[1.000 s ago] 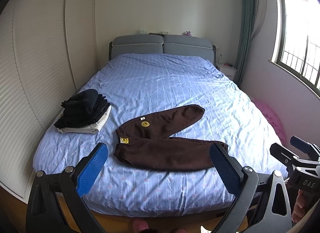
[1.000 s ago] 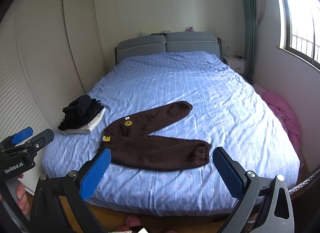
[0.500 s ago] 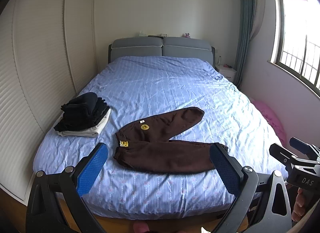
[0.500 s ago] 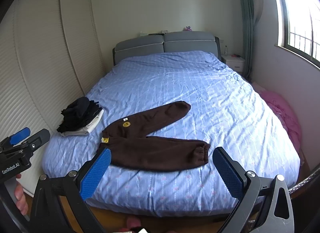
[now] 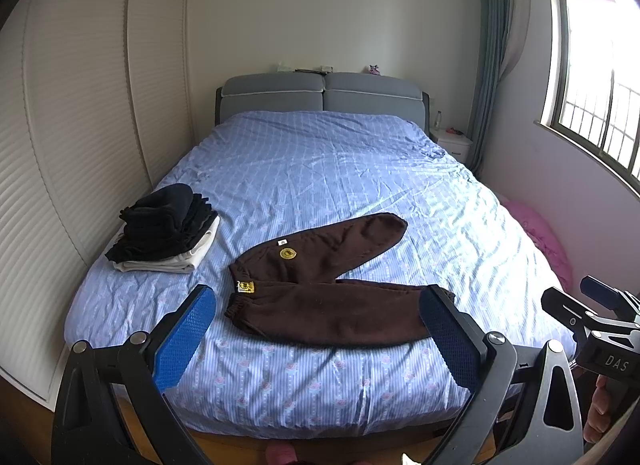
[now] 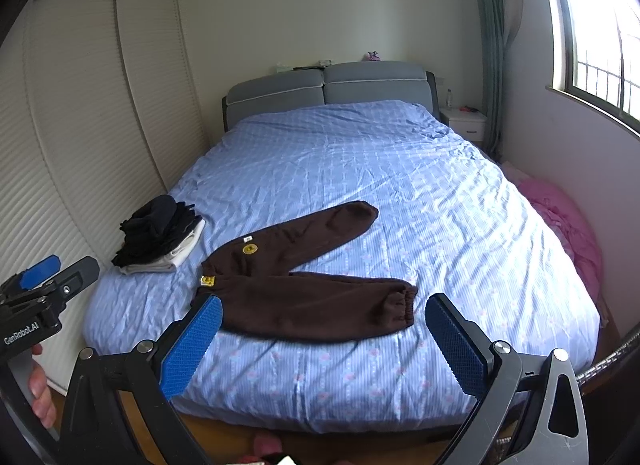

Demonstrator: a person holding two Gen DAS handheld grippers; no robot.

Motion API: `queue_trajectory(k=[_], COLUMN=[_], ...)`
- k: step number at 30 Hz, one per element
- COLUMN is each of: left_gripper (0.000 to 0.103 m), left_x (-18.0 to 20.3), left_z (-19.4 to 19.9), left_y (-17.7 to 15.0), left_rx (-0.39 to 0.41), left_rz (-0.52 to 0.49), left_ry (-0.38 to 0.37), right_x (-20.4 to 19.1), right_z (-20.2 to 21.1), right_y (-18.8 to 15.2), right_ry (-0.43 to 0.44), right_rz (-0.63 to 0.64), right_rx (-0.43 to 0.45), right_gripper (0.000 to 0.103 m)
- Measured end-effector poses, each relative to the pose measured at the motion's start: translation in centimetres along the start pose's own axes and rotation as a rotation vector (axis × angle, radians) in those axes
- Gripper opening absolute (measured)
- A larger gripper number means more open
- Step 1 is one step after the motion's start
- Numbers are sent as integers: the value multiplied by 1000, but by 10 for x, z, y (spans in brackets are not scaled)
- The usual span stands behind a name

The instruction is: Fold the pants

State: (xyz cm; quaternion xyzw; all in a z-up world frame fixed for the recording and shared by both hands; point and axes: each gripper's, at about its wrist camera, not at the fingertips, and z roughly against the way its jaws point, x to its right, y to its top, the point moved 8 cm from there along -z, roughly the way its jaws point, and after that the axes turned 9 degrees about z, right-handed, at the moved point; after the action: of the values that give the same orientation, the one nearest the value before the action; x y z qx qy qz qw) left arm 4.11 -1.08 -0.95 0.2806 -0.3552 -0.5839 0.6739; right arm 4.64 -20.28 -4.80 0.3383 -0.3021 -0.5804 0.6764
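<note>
Blue-sheeted and wide, the bed (image 5: pixel 320 169) fills the left wrist view, with a grey headboard (image 5: pixel 322 95) at 12 o'clock and a slatted wardrobe (image 5: pixel 80 137) along the 9 o'clock side. Brown pants (image 5: pixel 320 285) lie flat on the sheet near the foot edge, waistband toward 9 o'clock, one leg running toward 3 o'clock and the other angled up toward 1 o'clock. A stack of folded clothes (image 5: pixel 164 235), dark pieces over a pale one, sits at 10 o'clock from the pants, apart from them. The left tongs (image 5: pixel 316 339) hang before the foot of the bed with their blue pads spread wide, nothing between them. At 4 o'clock the right tongs (image 5: pixel 592 305) edge into frame. A window (image 5: pixel 600 105) and curtain (image 5: pixel 492 65) stand at 2 o'clock, and a pink heap (image 5: pixel 540 233) lies on the floor at 3 o'clock.

From the right wrist view, the same bed (image 6: pixel 360 153) spreads ahead, the pants (image 6: pixel 296 289) in the lower middle of the sheet, cuffed leg end pointing to 3 o'clock. The right tongs (image 6: pixel 320 339) are held wide apart and empty, short of the mattress edge. The folded stack (image 6: pixel 160 237) sits at 9 o'clock from the pants. The left tongs (image 6: pixel 48 281) show at 8 o'clock, gripped by a hand (image 6: pixel 40 393).
</note>
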Motion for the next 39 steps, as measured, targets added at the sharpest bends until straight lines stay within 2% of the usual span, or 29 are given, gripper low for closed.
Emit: queue_trajectory(k=[14,24,32,35,39], left_gripper=[103,103,103,103,103], left_x=[-1,-11,-48,-70,-101], left_z=[-3,-17,-50,-70,-116], left_y=[-1,-9,-32,-44,-56], left_rx=[-2,-37,-136,-189,-287], left_rz=[4,18,50,80,110], left_ry=[3,23,105,121,132], right_x=[0,-5,-17,-26,-39], right_z=[-1,-21,-76,-101,-139], right_y=[-2,-10,-41,-53,-62], right_ry=[0,-2,40,51,44], right_rz=[-2,-2,-32,-45,-65], right_rx=[-3,-53,-202,-258,-330], right_gripper=[103,103,103,103,103])
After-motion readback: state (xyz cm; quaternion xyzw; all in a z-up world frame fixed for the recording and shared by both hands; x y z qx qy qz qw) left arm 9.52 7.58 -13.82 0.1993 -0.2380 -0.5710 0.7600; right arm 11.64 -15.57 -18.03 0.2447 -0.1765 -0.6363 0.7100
